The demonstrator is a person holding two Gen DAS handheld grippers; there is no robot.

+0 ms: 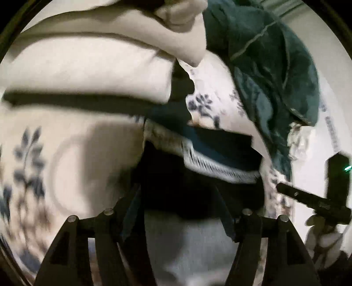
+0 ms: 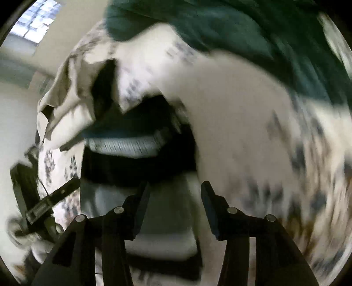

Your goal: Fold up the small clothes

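A small pile of clothes lies on the floral bed sheet (image 1: 28, 154): a grey piece (image 1: 187, 246) in front, a black piece (image 1: 187, 189) behind it, and a dark blue one with a white ribbed band (image 1: 220, 169) on top. My left gripper (image 1: 176, 193) points down at the black piece, jaws apart, pads not pressing on cloth. In the blurred right wrist view the same grey piece (image 2: 167, 211), black piece (image 2: 136, 169) and ribbed band (image 2: 125, 145) show. My right gripper (image 2: 176, 187) hangs open over the grey piece with nothing held.
A dark green garment (image 1: 270, 66) lies heaped at the far right, also the dark green garment (image 2: 220, 26). A cream cloth or pillow (image 1: 88, 66) fills the upper left. A black finger (image 1: 292, 193) of the other gripper shows at the right edge. A window (image 2: 37, 19) is far left.
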